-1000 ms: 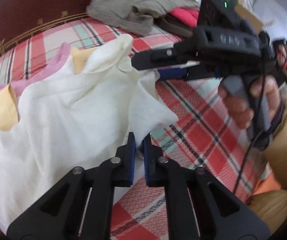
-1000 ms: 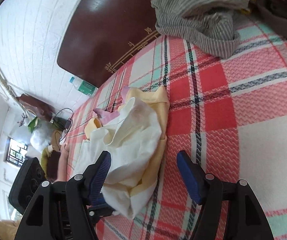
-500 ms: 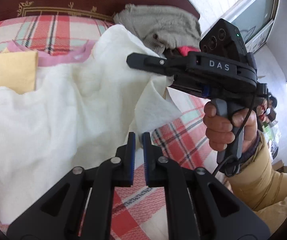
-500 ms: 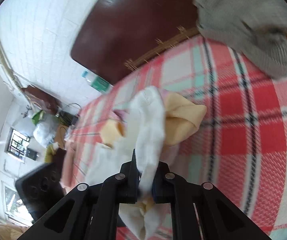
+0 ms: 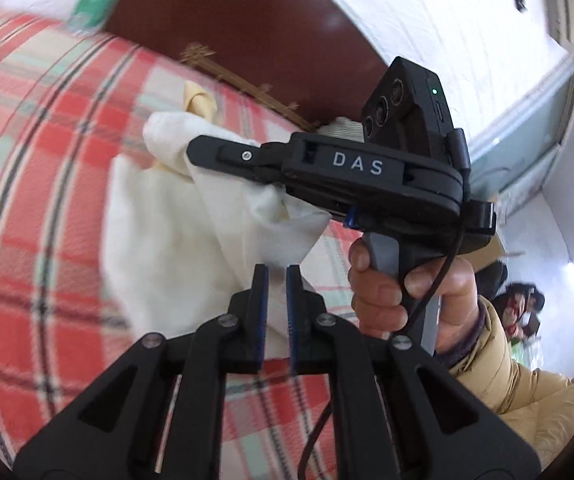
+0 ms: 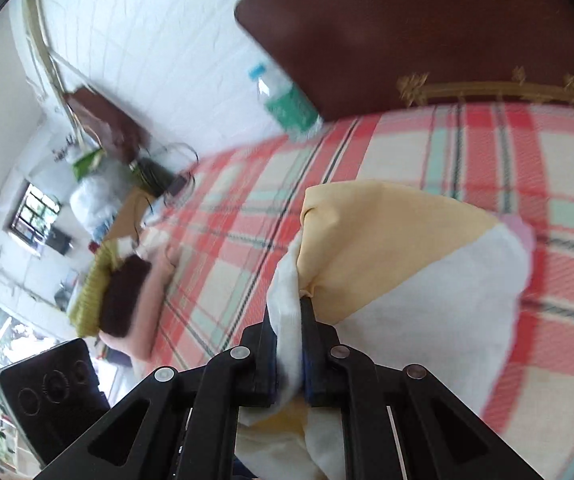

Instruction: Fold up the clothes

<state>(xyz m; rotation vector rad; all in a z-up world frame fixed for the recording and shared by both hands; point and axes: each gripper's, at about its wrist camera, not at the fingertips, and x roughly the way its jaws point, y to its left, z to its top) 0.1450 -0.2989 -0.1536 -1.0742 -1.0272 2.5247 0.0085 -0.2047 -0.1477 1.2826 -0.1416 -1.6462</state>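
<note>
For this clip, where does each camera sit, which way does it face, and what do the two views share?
Left wrist: sits on the left gripper, facing across the plaid bed toward the brown headboard; shows its near-shut fingers, the right gripper and right hand.
Right wrist: sits on the right gripper, facing along the bed toward the headboard; shows its fingers shut on the white-and-yellow garment.
Shared: garment, bed, headboard, green-labelled bottle.

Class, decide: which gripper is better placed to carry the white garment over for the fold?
Right. The right gripper is already clamped on the white garment; the left gripper shows an empty slit between its fingers.
</note>
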